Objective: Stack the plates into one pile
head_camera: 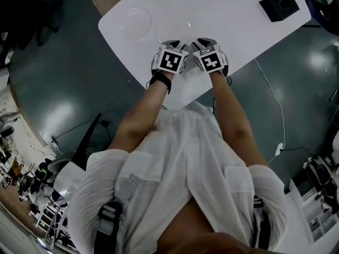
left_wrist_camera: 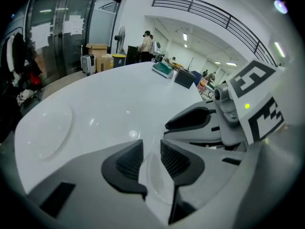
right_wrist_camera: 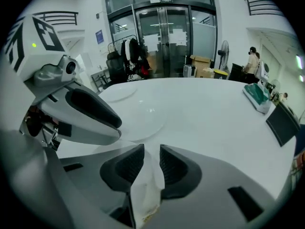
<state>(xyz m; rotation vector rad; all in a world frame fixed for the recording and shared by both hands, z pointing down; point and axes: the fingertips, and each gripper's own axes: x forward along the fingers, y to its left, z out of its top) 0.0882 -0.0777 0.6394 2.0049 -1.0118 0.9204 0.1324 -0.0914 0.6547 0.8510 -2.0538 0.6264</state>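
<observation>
Two clear glass plates lie on the white table (head_camera: 233,30). The nearer plate (head_camera: 172,32) sits just ahead of both grippers, which stand side by side at its near rim. My left gripper (head_camera: 170,57) has that rim between its pads; the left gripper view shows the clear plate (left_wrist_camera: 157,175) running through the left gripper (left_wrist_camera: 151,149). My right gripper (head_camera: 211,56) holds the same rim, and the plate (right_wrist_camera: 143,118) spreads out beyond the right gripper (right_wrist_camera: 151,156). The second plate (head_camera: 133,23) rests apart at the left, also seen as the far plate (left_wrist_camera: 47,128) and the far plate (right_wrist_camera: 119,93).
A black box (head_camera: 279,5) stands at the table's far right corner, with a teal object (right_wrist_camera: 257,97) beside it. The table's near edge runs just under my wrists. Dark floor surrounds the table; people and cartons stand far behind.
</observation>
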